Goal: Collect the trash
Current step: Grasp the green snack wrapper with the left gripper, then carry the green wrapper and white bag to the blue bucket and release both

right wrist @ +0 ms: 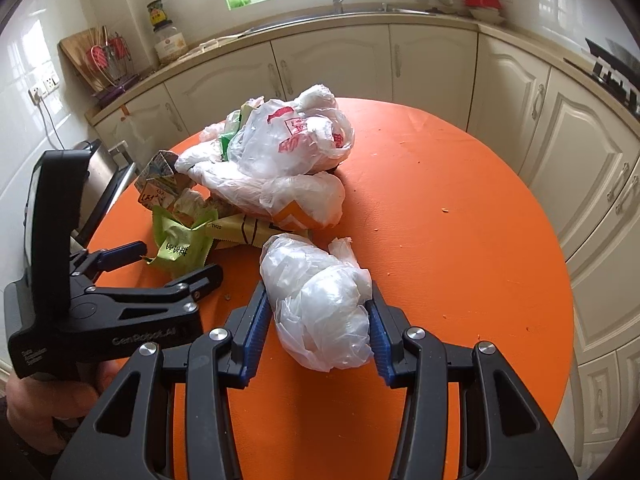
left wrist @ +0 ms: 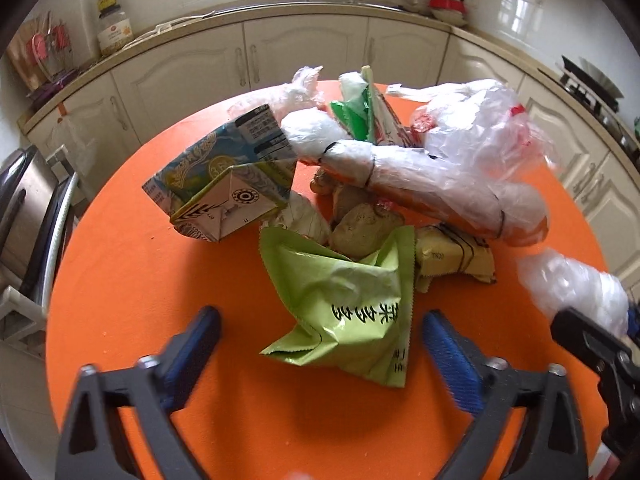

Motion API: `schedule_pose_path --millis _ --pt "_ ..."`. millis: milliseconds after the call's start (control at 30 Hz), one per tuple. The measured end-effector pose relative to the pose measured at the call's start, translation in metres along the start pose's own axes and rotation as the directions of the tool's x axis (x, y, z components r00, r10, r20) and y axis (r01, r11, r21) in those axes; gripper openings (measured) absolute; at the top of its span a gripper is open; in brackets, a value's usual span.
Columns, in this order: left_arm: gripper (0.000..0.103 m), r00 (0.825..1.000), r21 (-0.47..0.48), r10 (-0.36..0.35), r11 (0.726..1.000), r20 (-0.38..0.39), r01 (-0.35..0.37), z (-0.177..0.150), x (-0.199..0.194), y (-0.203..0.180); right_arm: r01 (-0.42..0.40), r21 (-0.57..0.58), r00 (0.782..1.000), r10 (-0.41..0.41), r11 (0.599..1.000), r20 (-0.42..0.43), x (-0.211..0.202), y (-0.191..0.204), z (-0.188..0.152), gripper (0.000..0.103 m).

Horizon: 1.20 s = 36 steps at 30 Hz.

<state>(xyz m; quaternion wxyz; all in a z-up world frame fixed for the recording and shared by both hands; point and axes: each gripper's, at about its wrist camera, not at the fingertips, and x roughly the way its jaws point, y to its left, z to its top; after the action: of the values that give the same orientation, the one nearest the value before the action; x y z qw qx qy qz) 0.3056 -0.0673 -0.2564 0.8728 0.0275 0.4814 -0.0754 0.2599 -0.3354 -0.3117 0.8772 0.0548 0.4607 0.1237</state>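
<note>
A pile of trash lies on a round orange table (left wrist: 120, 280). My left gripper (left wrist: 320, 332) is open, its blue pads on either side of a crumpled green snack wrapper (left wrist: 344, 300), just short of it. Behind the wrapper are a crushed drink carton (left wrist: 224, 176), a plastic-wrapped orange roll (left wrist: 432, 184) and a yellow packet (left wrist: 452, 256). My right gripper (right wrist: 318, 316) is shut on a crumpled clear plastic bag (right wrist: 320, 300), which also shows in the left wrist view (left wrist: 572, 288). The left gripper shows in the right wrist view (right wrist: 160, 260).
A white shopping bag with red print (right wrist: 288, 136) tops the pile. Cream kitchen cabinets (right wrist: 440, 64) curve around the table's far side, with a sink and window above. A metal chair (left wrist: 28, 216) stands at the table's left. The table's right half (right wrist: 460, 220) holds only crumbs.
</note>
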Motion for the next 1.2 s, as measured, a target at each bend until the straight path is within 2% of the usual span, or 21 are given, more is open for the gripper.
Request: schedule_pose_path --millis 33,67,167,233,433,600,833,1033,1200 --pt "0.073 1.0 0.003 0.012 1.0 0.016 -0.012 0.001 -0.001 0.0 0.0 0.001 1.0 0.0 1.0 0.003 -0.002 0.0 -0.001 0.046" --pt "0.058 1.0 -0.002 -0.005 1.0 0.024 0.005 0.0 -0.003 -0.001 -0.002 0.002 1.0 0.002 1.0 0.005 -0.003 -0.001 -0.001 0.046" --pt "0.034 0.996 -0.041 -0.077 0.996 0.038 0.079 -0.001 -0.01 0.009 -0.005 0.007 1.0 0.005 1.0 0.013 -0.01 -0.003 -0.004 0.046" --pt "0.031 0.996 -0.041 -0.075 0.996 0.046 0.076 -0.004 -0.015 0.012 -0.01 0.012 1.0 0.01 1.0 0.021 -0.016 -0.004 -0.008 0.046" --pt "0.028 0.994 -0.029 -0.065 0.997 0.087 0.068 -0.022 -0.044 0.01 -0.022 0.026 0.998 0.02 0.999 0.057 -0.04 -0.007 -0.017 0.046" --pt "0.028 0.988 -0.004 -0.068 0.998 0.138 0.069 -0.04 -0.087 -0.006 -0.031 0.04 0.994 0.026 0.999 0.108 -0.069 -0.014 -0.022 0.046" --pt "0.028 0.964 0.083 -0.098 0.993 0.246 0.079 -0.055 -0.162 -0.046 -0.023 0.069 0.979 0.008 0.997 0.203 -0.12 -0.036 -0.032 0.046" --pt "0.028 0.936 0.188 -0.182 0.974 0.302 0.128 -0.069 -0.211 -0.096 0.017 0.126 0.959 -0.052 0.992 0.277 -0.168 -0.076 -0.044 0.046" --pt "0.028 0.916 0.311 -0.291 0.929 0.277 0.201 -0.077 -0.22 -0.16 0.104 0.229 0.94 -0.171 0.968 0.297 -0.203 -0.139 -0.066 0.046"
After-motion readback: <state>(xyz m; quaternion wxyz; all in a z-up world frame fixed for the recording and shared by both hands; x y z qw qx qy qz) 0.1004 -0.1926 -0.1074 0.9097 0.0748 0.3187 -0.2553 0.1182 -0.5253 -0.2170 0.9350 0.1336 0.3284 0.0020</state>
